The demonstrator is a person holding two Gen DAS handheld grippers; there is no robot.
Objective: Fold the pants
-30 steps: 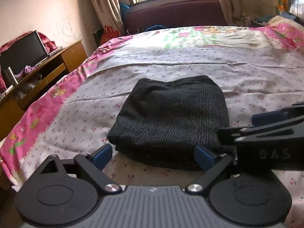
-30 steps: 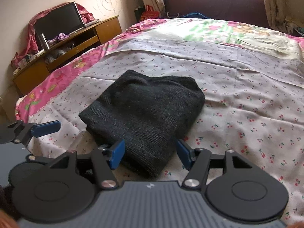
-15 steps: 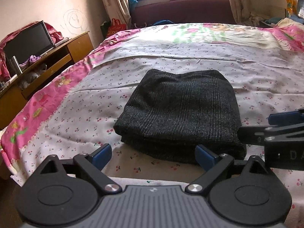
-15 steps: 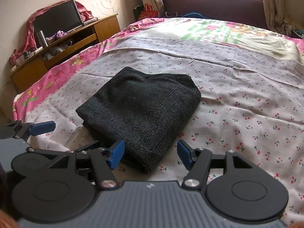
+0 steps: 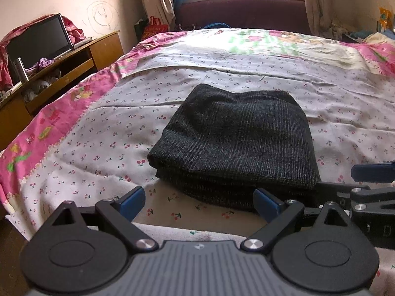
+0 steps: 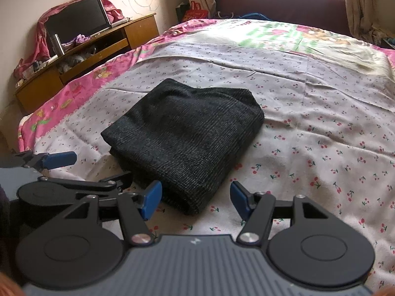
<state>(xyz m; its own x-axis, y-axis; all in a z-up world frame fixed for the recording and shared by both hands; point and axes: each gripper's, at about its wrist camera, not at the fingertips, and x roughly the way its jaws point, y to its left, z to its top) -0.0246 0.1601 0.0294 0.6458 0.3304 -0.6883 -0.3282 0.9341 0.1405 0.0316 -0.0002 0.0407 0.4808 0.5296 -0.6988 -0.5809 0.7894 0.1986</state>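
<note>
while pants (image 5: 237,138) lie folded on bed (image 5: 333,103), left claw (image 5: 200,203) & right claw (image 6: 196,198) gape (both empty).

Dark pants (image 5: 237,140) lie folded on the cherry-print bed (image 5: 111,133), just beyond the left gripper (image 5: 198,203), whose blue fingers (image 5: 132,202) stand apart, holding nothing.

Pants (image 5: 237,140) near edge partly behind right claw (image 6: 196,198) pad (stacked folds uncountable).
</note>
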